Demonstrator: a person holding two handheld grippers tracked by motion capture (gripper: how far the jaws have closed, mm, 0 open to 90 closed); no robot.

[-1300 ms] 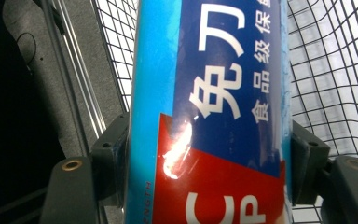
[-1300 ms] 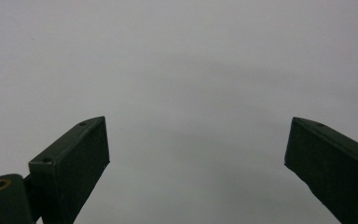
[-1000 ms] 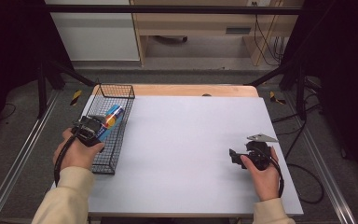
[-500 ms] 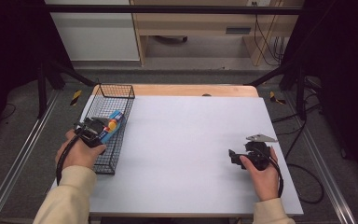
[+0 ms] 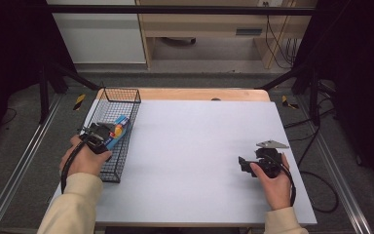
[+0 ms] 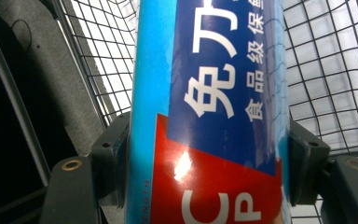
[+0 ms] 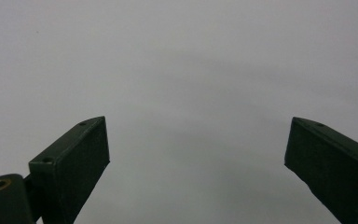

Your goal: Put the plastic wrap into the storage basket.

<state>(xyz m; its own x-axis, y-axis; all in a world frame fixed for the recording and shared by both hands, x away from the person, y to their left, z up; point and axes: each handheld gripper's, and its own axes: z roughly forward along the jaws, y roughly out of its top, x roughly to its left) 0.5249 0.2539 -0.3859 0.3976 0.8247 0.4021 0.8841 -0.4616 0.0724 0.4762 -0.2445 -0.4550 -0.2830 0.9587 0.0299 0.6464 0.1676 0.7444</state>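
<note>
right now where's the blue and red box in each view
High view: the blue and red box lies at left, in the wire basket, held by the left tongs.
Left gripper view: the box runs up the middle, clamped between the two jaws.
Right gripper view: not in it; open tongs over the white table.
Shared landmark: the basket's mesh.

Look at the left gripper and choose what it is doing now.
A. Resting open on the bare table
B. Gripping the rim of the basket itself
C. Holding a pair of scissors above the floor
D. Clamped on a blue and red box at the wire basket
D: in the left gripper view the left gripper has both jaws pressed against the sides of the blue and red box, with the wire basket behind it.
</note>
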